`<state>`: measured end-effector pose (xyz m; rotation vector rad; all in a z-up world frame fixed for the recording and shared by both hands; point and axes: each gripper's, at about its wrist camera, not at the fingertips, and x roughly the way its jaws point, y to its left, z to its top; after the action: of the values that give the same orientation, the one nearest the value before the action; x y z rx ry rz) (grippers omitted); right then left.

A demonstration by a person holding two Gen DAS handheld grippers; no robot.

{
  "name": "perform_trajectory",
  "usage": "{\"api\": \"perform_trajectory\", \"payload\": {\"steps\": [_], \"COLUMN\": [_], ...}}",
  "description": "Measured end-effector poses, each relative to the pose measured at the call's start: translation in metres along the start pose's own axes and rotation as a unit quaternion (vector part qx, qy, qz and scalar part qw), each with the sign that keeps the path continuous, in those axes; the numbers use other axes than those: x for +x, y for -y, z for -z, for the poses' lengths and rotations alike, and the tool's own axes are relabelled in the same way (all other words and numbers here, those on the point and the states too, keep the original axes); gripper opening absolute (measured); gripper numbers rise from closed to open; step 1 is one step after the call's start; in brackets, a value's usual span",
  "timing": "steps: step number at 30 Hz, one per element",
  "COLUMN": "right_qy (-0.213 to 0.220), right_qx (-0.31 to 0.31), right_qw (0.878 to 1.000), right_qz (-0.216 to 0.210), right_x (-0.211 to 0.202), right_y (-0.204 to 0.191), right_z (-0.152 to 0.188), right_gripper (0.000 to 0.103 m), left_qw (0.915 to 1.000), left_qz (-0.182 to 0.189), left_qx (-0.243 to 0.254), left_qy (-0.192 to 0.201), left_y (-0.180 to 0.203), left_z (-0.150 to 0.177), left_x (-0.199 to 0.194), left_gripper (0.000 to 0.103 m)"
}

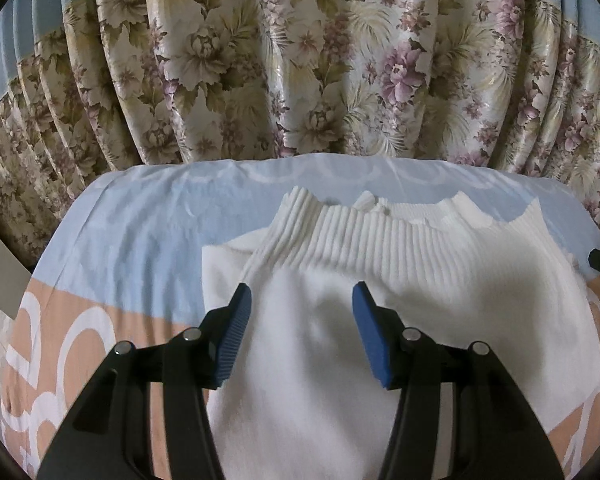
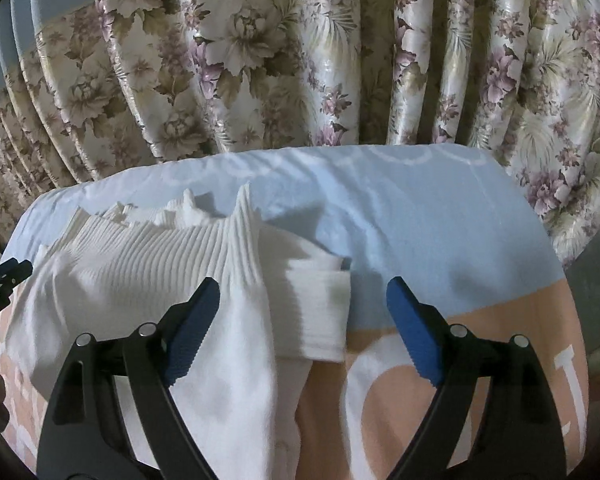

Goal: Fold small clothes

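White knitted sweater with a ribbed band lies spread on the bed's pale-blue and peach patterned sheet, the ribbed edge turned toward the floral curtain that hangs behind. A cuffed sleeve is seen folded in along the garment's right side, its ribbed end resting partly on the body and partly on the sheet. The fold is judged to be at an early to middle stage: sides are being brought in, and the body is not yet doubled over.

The left gripper is held above the middle of the knit, its blue-padded jaws half spread with nothing pinched between them. The right gripper is poised over the sleeve edge, jaws standing wide apart; the cuff is seen between them, but no pad is pressing on it, so nothing is gripped.

What is called for next, by the look of it: a fresh hold must be taken, probably on the near hem or the opposite side, both layers being caught together, and the cloth carried over evenly. Care will be needed so that the loose sleeve is not dragged out of place.
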<state>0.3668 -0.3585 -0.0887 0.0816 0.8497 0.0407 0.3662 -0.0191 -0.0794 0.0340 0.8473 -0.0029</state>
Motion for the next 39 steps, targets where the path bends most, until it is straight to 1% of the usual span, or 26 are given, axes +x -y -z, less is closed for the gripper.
{"api": "perform_trajectory", "payload": {"steps": [6, 11, 14, 15, 16, 17, 18, 19, 26, 28, 29, 30, 31, 32, 33, 35, 39], "right_qy": [-0.001, -0.018, -0.048, -0.074, -0.107, -0.09, -0.085, -0.086, -0.084, -0.081, -0.079, -0.076, -0.076, -0.077, -0.08, -0.082, -0.083], "right_qx": [-0.002, -0.002, 0.0, 0.002, 0.007, 0.001, -0.007, 0.006, 0.002, 0.0, -0.002, -0.004, -0.005, -0.004, 0.0, 0.007, 0.011], "right_qw": [1.0, 1.0, 0.999, 0.997, 0.994, 0.996, 0.996, 0.996, 0.996, 0.997, 0.997, 0.997, 0.997, 0.996, 0.996, 0.995, 0.995], "right_qz": [-0.007, -0.01, -0.004, -0.001, -0.001, -0.001, 0.006, 0.003, 0.003, -0.001, -0.005, -0.012, -0.023, -0.034, -0.041, -0.048, -0.049], "right_x": [-0.007, 0.001, 0.019, 0.031, 0.046, 0.047, 0.048, 0.049, 0.05, 0.05, 0.048, 0.045, 0.044, 0.043, 0.043, 0.043, 0.043], "right_y": [-0.009, -0.015, -0.016, -0.015, -0.014, -0.015, -0.016, -0.014, -0.014, -0.015, -0.017, -0.019, -0.022, -0.025, -0.026, -0.028, -0.028], "right_z": [0.006, 0.018, 0.032, 0.038, 0.046, 0.051, 0.053, 0.052, 0.05, 0.05, 0.051, 0.051, 0.051, 0.05, 0.049, 0.049, 0.048], "right_gripper": [0.086, 0.086, 0.086, 0.087, 0.091, 0.094, 0.094, 0.094, 0.094, 0.089, 0.079, 0.063, 0.056, 0.045, 0.04, 0.036, 0.036], "left_qw": [1.0, 0.9999, 0.9998, 0.9998, 0.9997, 0.9997, 0.9996, 0.9995, 0.9987, 0.9984, 0.9982, 0.9979, 0.9976, 0.9972, 0.997, 0.9963, 0.9954], "left_qz": [0.004, 0.011, 0.017, 0.019, 0.021, 0.023, 0.025, 0.027, 0.043, 0.05, 0.053, 0.058, 0.063, 0.068, 0.07, 0.078, 0.087], "left_qx": [-0.002, -0.001, -0.003, -0.001, 0.002, 0.003, 0.004, 0.004, 0.011, 0.013, 0.012, 0.009, 0.008, 0.008, 0.008, 0.012, 0.023], "left_qy": [0.004, 0.003, -0.004, -0.007, -0.01, -0.012, -0.014, -0.015, -0.025, -0.024, -0.025, -0.026, -0.028, -0.031, -0.033, -0.035, -0.034], "left_y": [0.008, 0.017, 0.023, 0.026, 0.03, 0.032, 0.035, 0.036, 0.053, 0.059, 0.061, 0.064, 0.067, 0.071, 0.075, 0.084, 0.097], "left_z": [0.004, 0.011, 0.019, 0.022, 0.025, 0.028, 0.031, 0.033, 0.044, 0.046, 0.047, 0.049, 0.051, 0.054, 0.055, 0.06, 0.066], "left_x": [-0.014, -0.02, -0.019, -0.019, -0.018, -0.018, -0.017, -0.017, -0.012, -0.012, -0.012, -0.012, -0.012, -0.011, -0.011, -0.011, -0.013], "left_gripper": [0.053, 0.053, 0.053, 0.053, 0.053, 0.053, 0.053, 0.053, 0.053, 0.053, 0.053, 0.053, 0.053, 0.053, 0.053, 0.053, 0.053]}}
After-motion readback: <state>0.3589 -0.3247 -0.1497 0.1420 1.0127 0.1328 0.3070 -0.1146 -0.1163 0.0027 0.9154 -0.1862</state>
